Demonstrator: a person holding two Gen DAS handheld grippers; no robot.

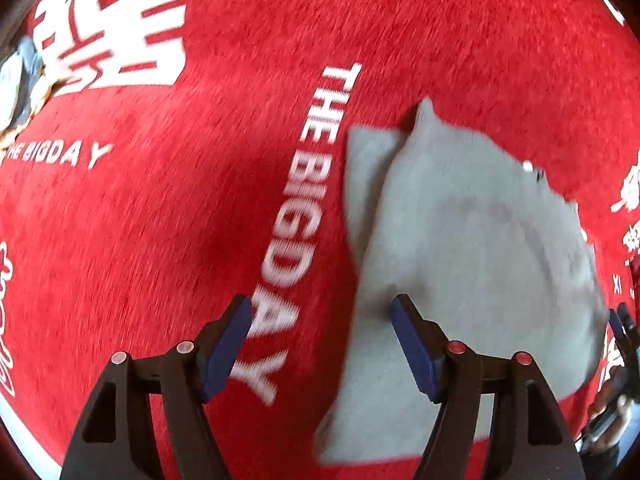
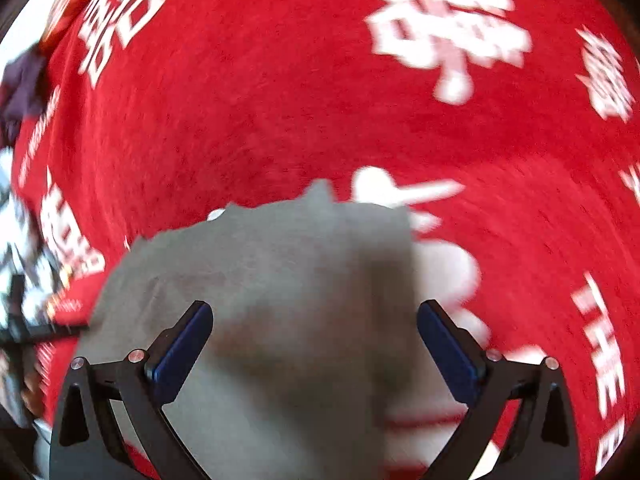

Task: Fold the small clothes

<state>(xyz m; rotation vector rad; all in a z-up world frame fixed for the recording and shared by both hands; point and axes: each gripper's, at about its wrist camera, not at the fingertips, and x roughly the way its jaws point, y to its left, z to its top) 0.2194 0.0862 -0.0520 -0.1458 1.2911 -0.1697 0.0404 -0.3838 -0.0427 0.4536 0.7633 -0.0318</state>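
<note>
A small grey garment (image 1: 472, 256) lies partly folded on a red cloth with white lettering (image 1: 160, 208). My left gripper (image 1: 322, 312) is open and empty, hovering over the garment's left edge; its right finger is above the fabric, its left finger above the red cloth. In the right wrist view the same grey garment (image 2: 280, 300) fills the lower middle. My right gripper (image 2: 316, 316) is open and empty, just above the garment, with its right finger near the fabric's right edge. Both views are motion-blurred.
The red cloth (image 2: 280, 100) covers the whole surface. A pile of other clothes (image 1: 18, 80) lies at its far left edge. A dark garment (image 2: 24, 88) sits at the left edge in the right wrist view. The other gripper (image 1: 624, 332) shows at the right edge.
</note>
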